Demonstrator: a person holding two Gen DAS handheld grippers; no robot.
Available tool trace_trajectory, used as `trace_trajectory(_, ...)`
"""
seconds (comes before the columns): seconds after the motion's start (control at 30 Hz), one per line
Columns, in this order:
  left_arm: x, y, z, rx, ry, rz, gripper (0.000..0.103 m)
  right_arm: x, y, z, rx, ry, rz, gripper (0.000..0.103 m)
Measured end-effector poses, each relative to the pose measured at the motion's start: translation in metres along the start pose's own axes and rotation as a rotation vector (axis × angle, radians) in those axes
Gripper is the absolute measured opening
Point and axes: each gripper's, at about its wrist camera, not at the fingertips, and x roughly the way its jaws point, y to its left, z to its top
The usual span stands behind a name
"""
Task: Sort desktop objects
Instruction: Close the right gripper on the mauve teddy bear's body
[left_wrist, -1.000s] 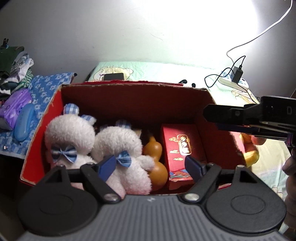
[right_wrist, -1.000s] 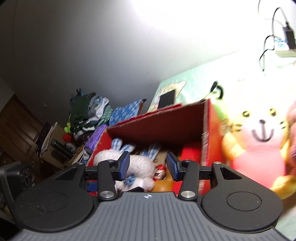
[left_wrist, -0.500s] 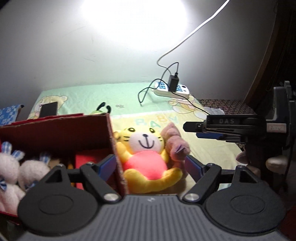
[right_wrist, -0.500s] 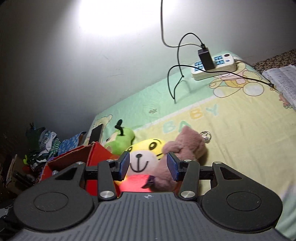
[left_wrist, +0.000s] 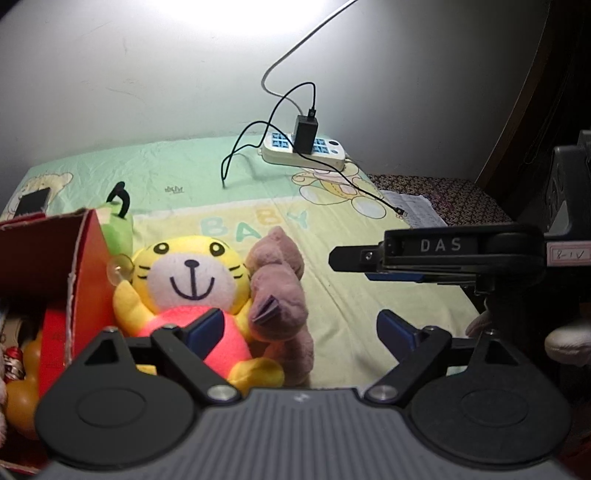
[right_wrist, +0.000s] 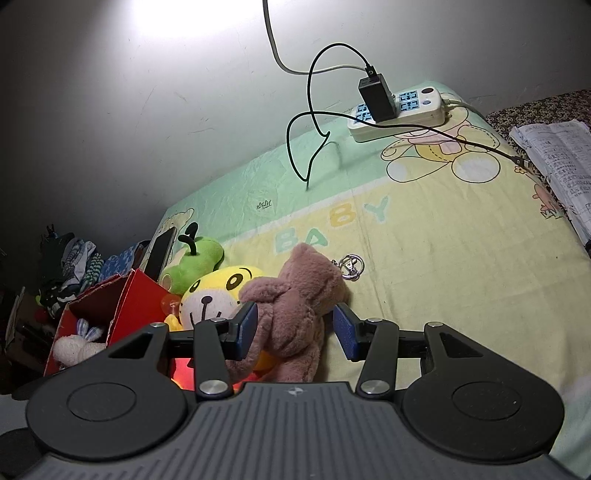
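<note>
1. On the bed sheet (right_wrist: 424, 258), a pale green and yellow cloth printed with cartoon bears, three plush toys crowd against the red cardboard box (left_wrist: 79, 273): a yellow tiger (left_wrist: 192, 280), a brown bear (right_wrist: 299, 306) and a green apple plush (right_wrist: 195, 258).
2. The right gripper (right_wrist: 293, 328) is spread open, its blue pads (right_wrist: 245, 325) either side of the brown bear's fuzzy body; contact cannot be told.
3. The left gripper (left_wrist: 301, 328) is released and empty, hovering over the tiger's pink belly at 9 o'clock and bare sheet at 3.
4. The tiger leans on the bear's left, touching it; a metal keyring (right_wrist: 349, 266) lies at the bear's 1 o'clock.
5. At 12 o'clock, one white power strip (right_wrist: 399, 110) carries one black charger (right_wrist: 376, 98) with a looping cable.
6. Inside the box: a white plush rabbit (right_wrist: 74, 345) and an orange gourd (left_wrist: 20, 398).
7. A dark phone (right_wrist: 160, 251) lies behind the box.
</note>
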Motion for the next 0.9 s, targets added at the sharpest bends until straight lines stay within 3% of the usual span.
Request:
trace_trajectory(0.1, 0.015, -0.001, 0.000, -0.016, 0.009, 0.002, 0.087, 0.005, -0.005, 0.007, 0.015, 0.040, 0.038, 0.049)
trace_trajectory(0.4, 0.052, -0.004, 0.004, -0.038, 0.051, 0.009, 0.056, 0.020, -0.004, 0.022, -0.017, 0.121, 0.108, 0.049)
trace_trajectory(0.63, 0.061, -0.029, -0.004, 0.014, 0.082, -0.062, 0.055, 0.031, -0.010, 0.019, -0.098, 0.194, 0.092, 0.049)
trace_trajectory(0.73, 0.070, -0.044, -0.008, 0.046, 0.117, -0.117, 0.055, 0.029, -0.024, 0.016, -0.101, 0.198, 0.074, 0.049)
trace_trajectory(0.9, 0.079, -0.061, -0.015, 0.112, 0.151, -0.136, 0.055, 0.023, -0.061, 0.009, -0.049, 0.202, 0.029, 0.049)
